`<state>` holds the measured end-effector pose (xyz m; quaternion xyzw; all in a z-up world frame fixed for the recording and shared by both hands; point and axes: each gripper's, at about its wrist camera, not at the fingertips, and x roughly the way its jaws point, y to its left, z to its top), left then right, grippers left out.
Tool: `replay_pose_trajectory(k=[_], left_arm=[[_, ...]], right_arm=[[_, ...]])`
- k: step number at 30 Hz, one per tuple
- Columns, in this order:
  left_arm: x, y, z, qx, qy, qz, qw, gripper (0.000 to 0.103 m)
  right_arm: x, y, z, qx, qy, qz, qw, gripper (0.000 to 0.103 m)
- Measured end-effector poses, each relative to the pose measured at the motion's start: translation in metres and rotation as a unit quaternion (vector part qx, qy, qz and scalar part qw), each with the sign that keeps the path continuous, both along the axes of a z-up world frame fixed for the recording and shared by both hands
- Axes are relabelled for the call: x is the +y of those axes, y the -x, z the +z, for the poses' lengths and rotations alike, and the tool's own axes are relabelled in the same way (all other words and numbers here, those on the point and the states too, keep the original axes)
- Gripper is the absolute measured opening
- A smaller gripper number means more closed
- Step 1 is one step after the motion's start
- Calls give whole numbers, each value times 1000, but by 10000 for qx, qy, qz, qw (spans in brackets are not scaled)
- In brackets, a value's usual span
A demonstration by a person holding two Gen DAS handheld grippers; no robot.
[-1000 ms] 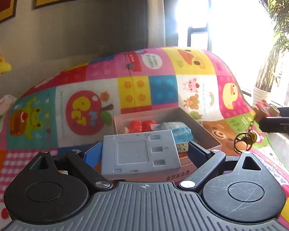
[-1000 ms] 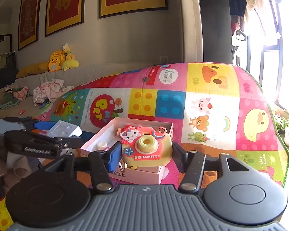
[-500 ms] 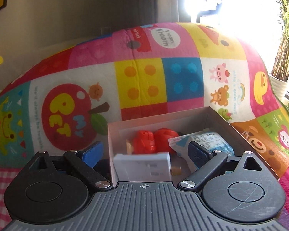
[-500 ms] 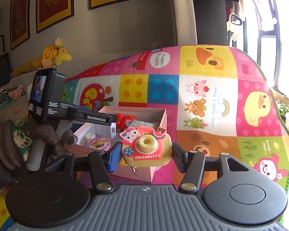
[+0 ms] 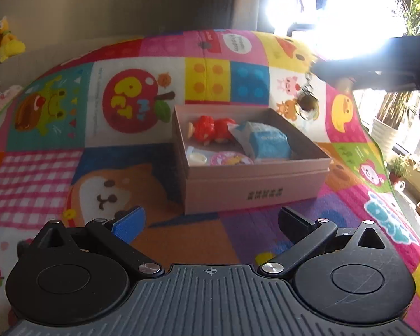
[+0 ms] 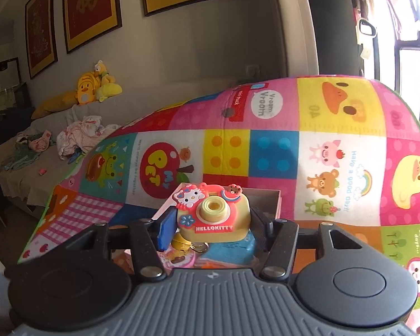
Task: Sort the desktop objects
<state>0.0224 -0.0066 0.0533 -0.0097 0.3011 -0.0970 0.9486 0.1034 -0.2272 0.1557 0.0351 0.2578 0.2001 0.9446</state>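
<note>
Now our right tongs (image 6: 212, 225) grip the toy camera (image 6: 214, 214) above the box (image 5: 254, 184) for dropping; our left tongs (image 5: 210, 221) are opening, empty.

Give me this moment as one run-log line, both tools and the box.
left tool: opening, empty, short of pink box | right tool: shut on Hello Kitty toy camera, above box | next: likely drop camera in

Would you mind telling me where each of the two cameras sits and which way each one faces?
Left wrist: on the left gripper, angled down at the pink box on the play mat; its jaws are opening, nothing between them; the right gripper crosses the upper right.
Right wrist: on the right gripper, facing the mat and wall; its jaws clamp a Hello Kitty toy camera over the box.
Shared: box, mat, blue packet.
</note>
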Motion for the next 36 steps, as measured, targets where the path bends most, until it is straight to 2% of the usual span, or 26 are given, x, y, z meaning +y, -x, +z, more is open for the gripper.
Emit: replay_pose_trajectory(k=[3, 5, 7, 8, 11, 14, 18, 20, 21, 24, 27, 31, 36], left_arm=[[5, 11, -12, 204, 113, 73, 9997, 103], [8, 19, -14, 130, 114, -1, 9999, 103], [9, 25, -14, 43, 64, -53, 10000, 103], [10, 28, -14, 27, 83, -109, 9999, 103], [11, 35, -13, -68, 109, -206, 9997, 103], [12, 34, -13, -120, 194, -245, 9994, 103], [11, 21, -10, -246, 351, -215, 9988, 103], [7, 3, -11, -200, 378, -179, 9989, 103], [4, -8, -14, -119, 374, -122, 9992, 103], [-1, -46, -23, 167, 459, 112, 9987, 103], [-2, -66, -27, 257, 643, 135, 9975, 103], [-8, -75, -28, 290, 823, -183, 9960, 103], [-17, -66, -28, 268, 569, -246, 9977, 103]], right_arm=[[23, -41, -3, 317, -174, -109, 9993, 55], [36, -65, -10, 421, -218, -265, 9985, 56], [43, -81, -20, 648, -330, -293, 9969, 73], [44, -85, -24, 695, -369, -390, 9961, 73], [46, -78, -33, 674, -255, -410, 9966, 73], [43, -67, -41, 562, 125, -522, 9970, 73], [24, -57, -58, 522, 542, -980, 9923, 73], [11, -55, -69, 566, 705, -1231, 9883, 66], [5, -55, -74, 657, 770, -1337, 9858, 60], [-11, -59, -91, 1025, 651, -1452, 9819, 55], [-21, -59, -104, 1295, 397, -1246, 9829, 55], [-23, -53, -108, 1267, 156, -984, 9869, 55], [-22, -42, -106, 1201, 10, -737, 9900, 54]])
